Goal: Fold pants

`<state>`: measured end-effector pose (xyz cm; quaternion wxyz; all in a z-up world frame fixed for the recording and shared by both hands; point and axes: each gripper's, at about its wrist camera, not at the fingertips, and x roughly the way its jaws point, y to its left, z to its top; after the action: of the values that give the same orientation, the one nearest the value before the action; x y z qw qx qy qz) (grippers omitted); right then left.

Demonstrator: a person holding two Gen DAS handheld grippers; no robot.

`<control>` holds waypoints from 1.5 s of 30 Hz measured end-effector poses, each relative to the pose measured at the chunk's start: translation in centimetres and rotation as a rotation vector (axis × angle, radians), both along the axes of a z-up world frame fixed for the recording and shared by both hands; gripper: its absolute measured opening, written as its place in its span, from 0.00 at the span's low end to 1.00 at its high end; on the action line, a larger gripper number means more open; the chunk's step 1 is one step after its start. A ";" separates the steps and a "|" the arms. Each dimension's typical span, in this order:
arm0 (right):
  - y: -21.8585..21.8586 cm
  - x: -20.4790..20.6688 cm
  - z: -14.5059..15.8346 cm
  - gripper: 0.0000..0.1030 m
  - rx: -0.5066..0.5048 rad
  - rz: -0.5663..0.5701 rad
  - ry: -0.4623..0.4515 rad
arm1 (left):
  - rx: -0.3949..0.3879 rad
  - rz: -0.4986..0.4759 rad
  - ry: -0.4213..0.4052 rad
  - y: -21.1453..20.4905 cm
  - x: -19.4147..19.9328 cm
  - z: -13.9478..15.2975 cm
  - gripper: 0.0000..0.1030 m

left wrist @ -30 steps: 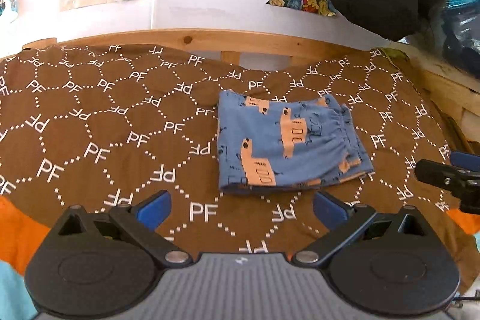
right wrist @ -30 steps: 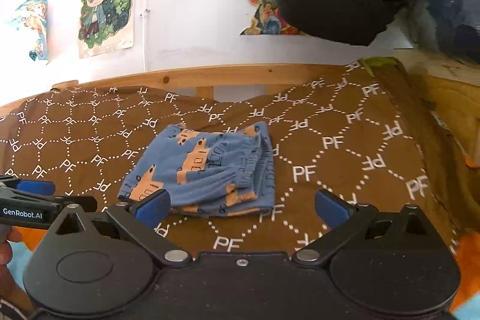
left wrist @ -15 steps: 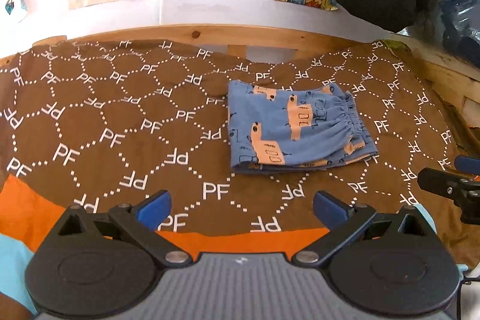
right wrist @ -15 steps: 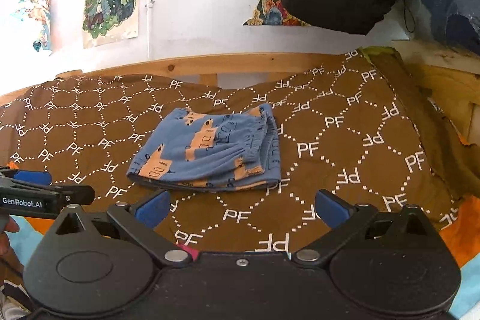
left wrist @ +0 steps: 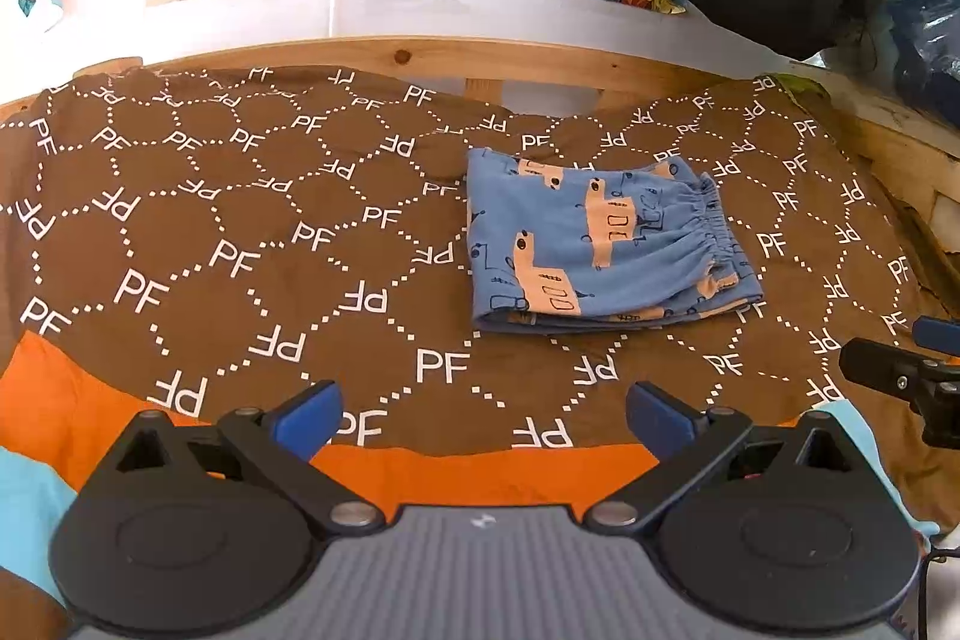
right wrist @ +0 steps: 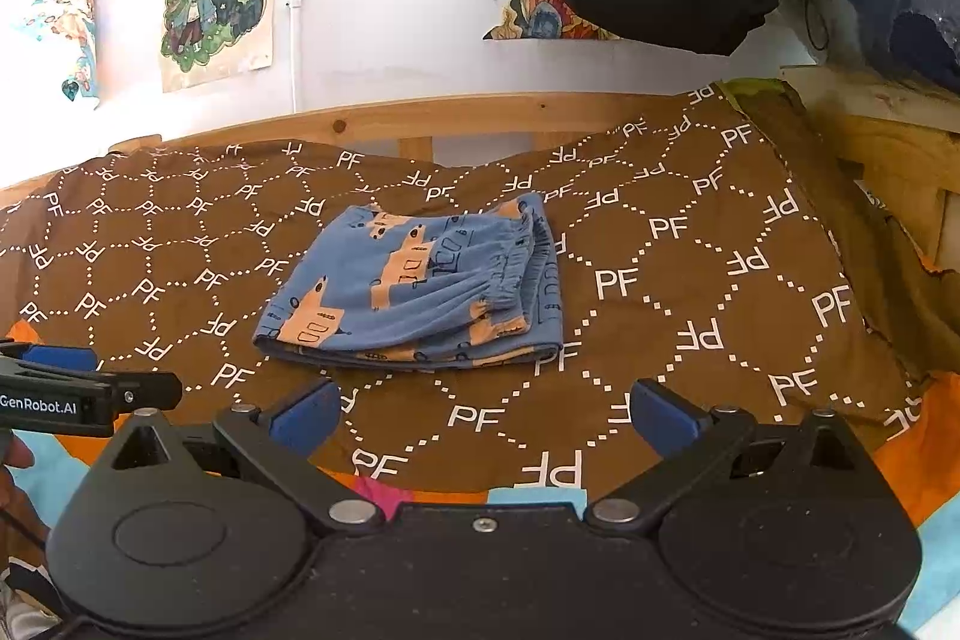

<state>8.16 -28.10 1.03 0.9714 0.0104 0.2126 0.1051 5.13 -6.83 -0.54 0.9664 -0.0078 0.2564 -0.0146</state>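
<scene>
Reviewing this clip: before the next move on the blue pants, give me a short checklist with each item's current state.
1. Pants folded into a compact stack on the brown blanket: ok.
2. Left gripper jaws wide apart, nothing between them: ok.
3. Right gripper jaws wide apart, nothing between them: ok.
4. Both grippers apart from the pants, near the blanket's front edge: ok.
5. Fold edges aligned: not ok, lower layers stick out past the elastic waistband in the right wrist view.
6. Far side of the stack tidy: cannot tell, hidden from both views.
</scene>
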 end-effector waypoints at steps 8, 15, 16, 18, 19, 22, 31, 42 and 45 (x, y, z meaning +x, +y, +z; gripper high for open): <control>0.0 0.1 -0.1 0.99 0.002 0.001 0.004 | -0.004 0.004 0.000 0.1 -0.1 0.0 1.00; 0.0 0.1 -0.3 0.99 0.000 0.003 0.007 | -0.003 0.004 0.001 0.1 -0.1 0.0 1.00; 0.0 0.1 -0.3 0.99 0.000 0.003 0.007 | -0.004 0.004 0.001 0.1 -0.2 0.0 1.00; 0.0 0.1 -0.3 0.99 0.001 0.004 0.008 | -0.004 0.006 0.003 0.1 -0.2 0.0 1.00; 0.0 0.1 -0.3 0.99 0.000 0.004 0.008 | -0.004 0.007 0.005 0.2 -0.3 -0.1 1.00; 0.0 0.1 -0.3 0.99 0.000 0.004 0.008 | -0.004 0.009 0.008 0.2 -0.4 -0.2 1.00; 0.0 0.1 -0.5 0.99 0.000 0.003 0.010 | -0.002 0.009 0.009 0.3 -0.4 -0.3 1.00; 0.1 0.1 -0.7 0.99 -0.002 0.004 0.014 | -0.007 -0.005 0.000 0.4 -0.5 -0.1 1.00; 0.1 0.1 -0.7 0.99 -0.001 0.004 0.014 | -0.008 -0.002 0.001 0.4 -0.5 -0.1 1.00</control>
<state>8.28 -28.04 0.37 0.9696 0.0101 0.2196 0.1070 4.62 -6.43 -0.69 0.9662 -0.0116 0.2571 -0.0166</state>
